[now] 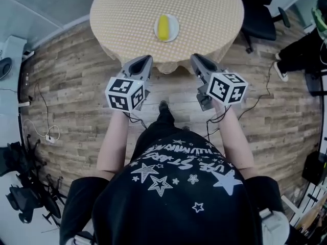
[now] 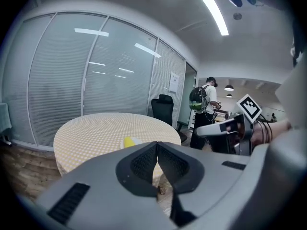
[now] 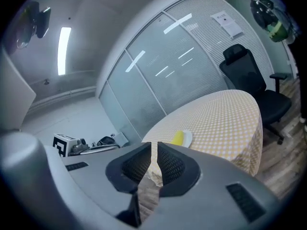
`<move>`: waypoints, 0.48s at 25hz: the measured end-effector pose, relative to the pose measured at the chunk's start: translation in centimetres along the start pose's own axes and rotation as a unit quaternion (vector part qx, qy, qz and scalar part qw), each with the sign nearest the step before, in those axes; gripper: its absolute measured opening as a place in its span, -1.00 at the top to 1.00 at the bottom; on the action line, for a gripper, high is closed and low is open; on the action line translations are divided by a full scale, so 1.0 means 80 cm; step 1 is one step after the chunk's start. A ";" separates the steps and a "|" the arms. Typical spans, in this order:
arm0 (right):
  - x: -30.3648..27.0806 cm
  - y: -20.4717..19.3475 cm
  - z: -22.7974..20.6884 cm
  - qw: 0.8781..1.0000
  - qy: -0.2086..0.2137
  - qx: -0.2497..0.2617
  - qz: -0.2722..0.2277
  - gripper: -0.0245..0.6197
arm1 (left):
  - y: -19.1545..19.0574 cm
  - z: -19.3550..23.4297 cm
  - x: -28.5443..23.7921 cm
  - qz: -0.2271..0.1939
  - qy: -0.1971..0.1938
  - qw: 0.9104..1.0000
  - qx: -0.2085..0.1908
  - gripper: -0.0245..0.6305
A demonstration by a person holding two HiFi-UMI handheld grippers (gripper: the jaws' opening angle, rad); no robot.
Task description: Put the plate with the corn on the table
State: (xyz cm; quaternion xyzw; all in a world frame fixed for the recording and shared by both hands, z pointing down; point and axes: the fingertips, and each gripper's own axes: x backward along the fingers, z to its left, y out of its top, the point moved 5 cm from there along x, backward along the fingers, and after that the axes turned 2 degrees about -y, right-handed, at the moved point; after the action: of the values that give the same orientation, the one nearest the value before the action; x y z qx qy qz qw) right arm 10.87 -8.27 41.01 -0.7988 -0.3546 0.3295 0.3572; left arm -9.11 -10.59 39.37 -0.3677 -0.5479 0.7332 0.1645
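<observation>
A small white plate (image 1: 173, 29) with a yellow corn cob (image 1: 163, 27) on it rests on the round table (image 1: 127, 14), near the table's front edge. Both grippers hang in front of that edge, over the wooden floor, apart from the plate. My left gripper (image 1: 144, 61) is shut with nothing in it, and my right gripper (image 1: 197, 59) is shut and empty too. In the left gripper view the corn (image 2: 128, 141) peeks over the closed jaws (image 2: 157, 145). The right gripper view has the corn (image 3: 178, 138) and plate (image 3: 188, 139) just past its jaws (image 3: 154, 145).
A black office chair (image 1: 260, 14) stands to the table's right. Another person's legs (image 1: 301, 50) are at the far right, and a person with a backpack (image 2: 204, 109) stands further back. Cables and equipment (image 1: 30, 126) lie on the floor at left.
</observation>
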 end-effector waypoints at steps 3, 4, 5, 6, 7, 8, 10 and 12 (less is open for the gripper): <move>0.021 -0.003 0.007 1.000 0.011 -0.006 -0.002 0.78 | -0.003 -0.022 0.012 0.005 0.008 1.000 -0.003 0.90; 0.028 -0.006 0.009 1.000 0.013 -0.005 0.000 0.78 | -0.004 -0.029 0.017 0.005 0.011 1.000 -0.002 0.90; 0.036 -0.009 0.010 1.000 0.015 -0.003 0.002 0.78 | -0.005 -0.035 0.021 0.005 0.014 1.000 0.000 0.90; 0.043 -0.012 0.012 1.000 0.018 0.000 0.006 0.78 | -0.006 -0.042 0.026 0.004 0.016 1.000 0.002 0.90; 0.049 -0.016 0.014 1.000 0.020 0.003 0.009 0.78 | -0.008 -0.048 0.030 0.002 0.019 1.000 0.003 0.90; 0.055 -0.019 0.015 1.000 0.023 0.007 0.012 0.79 | -0.009 -0.054 0.034 0.001 0.021 1.000 0.003 0.90; 0.067 -0.025 0.017 0.999 0.029 0.012 0.017 0.79 | -0.012 -0.066 0.040 -0.004 0.026 1.000 0.003 0.90; 0.079 -0.031 0.020 0.999 0.034 0.018 0.022 0.79 | -0.013 -0.079 0.048 -0.009 0.030 1.000 0.003 0.90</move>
State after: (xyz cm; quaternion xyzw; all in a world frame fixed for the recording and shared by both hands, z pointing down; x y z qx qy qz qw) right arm 12.20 -1.42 40.45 -0.8108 -0.3182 0.3161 0.3762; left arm -7.32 -3.42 38.16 -0.3841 -0.5438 0.7220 0.1883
